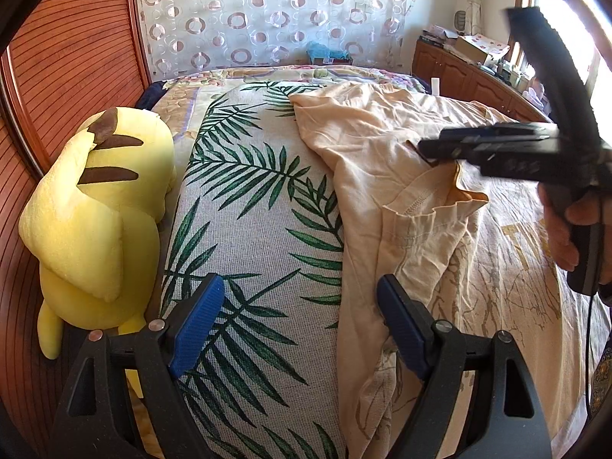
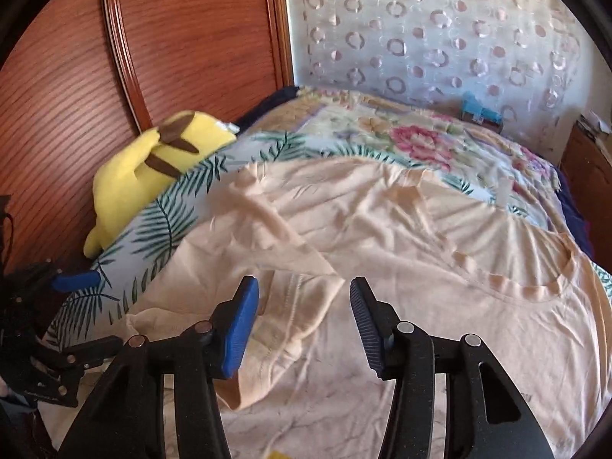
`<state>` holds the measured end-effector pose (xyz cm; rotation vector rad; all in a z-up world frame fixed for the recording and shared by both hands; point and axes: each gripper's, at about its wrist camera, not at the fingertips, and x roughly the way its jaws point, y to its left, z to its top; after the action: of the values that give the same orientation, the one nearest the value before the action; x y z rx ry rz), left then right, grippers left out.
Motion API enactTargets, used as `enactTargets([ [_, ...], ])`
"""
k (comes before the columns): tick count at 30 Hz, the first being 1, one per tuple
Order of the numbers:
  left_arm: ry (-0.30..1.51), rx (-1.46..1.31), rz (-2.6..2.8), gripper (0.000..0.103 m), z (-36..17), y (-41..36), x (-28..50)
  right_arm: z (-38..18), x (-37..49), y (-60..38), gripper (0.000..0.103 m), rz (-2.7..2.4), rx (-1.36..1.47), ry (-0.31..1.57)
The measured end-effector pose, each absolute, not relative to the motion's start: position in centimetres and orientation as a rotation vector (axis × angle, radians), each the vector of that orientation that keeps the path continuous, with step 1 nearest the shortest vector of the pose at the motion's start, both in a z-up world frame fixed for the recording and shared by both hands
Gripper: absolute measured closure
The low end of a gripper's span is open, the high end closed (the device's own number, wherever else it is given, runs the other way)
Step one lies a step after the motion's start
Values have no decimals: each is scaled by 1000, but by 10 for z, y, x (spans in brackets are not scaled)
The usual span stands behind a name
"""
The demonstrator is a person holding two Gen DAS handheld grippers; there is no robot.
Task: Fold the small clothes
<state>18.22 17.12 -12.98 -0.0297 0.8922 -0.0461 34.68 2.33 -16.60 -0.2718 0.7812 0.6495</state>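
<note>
Two tongs in view, both open, neither holding anything. Your left tongs (image 1: 300, 319) stand wide, blue pads (image 1: 197, 323) apart: one pad over the leaf-print cushion (image 1: 244, 199), the other at the edge of the shirt (image 1: 382, 145), no cloth pinched between them. Your right tongs (image 2: 304, 323) are roughly half open; the folded-over sleeve (image 2: 302, 302) lies below the gap, but the pads aren't pressing on it. In the left wrist view the right tongs show blurred at upper right, with your hand (image 1: 570, 225) on the grip.

The shirt is pale peach, spread across the bed (image 2: 382, 130), partly over the cushion. Its neckline (image 2: 535, 287) sits toward the right in the right wrist view. One sleeve is turned in over the body, hem stitching showing. A faded print shows on the front near your hand.

A yellow plush toy (image 1: 95, 206) lies between the cushion and the wooden headboard (image 1: 69, 61), touching the cushion. A curtain with a ring pattern (image 1: 267, 11) hangs beyond the bed.
</note>
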Motion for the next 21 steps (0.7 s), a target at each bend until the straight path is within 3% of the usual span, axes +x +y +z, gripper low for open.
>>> enactTargets([
  [14, 824, -36, -36, 20, -112, 170, 174, -166, 337, -59, 51, 490, -300, 763],
  [19, 767, -131, -162, 32, -88, 159, 168, -153, 291, -87, 51, 536, -256, 712],
  [21, 765, -121, -185, 45, -86, 150, 172, -152, 262, -102, 51, 563, -233, 702],
])
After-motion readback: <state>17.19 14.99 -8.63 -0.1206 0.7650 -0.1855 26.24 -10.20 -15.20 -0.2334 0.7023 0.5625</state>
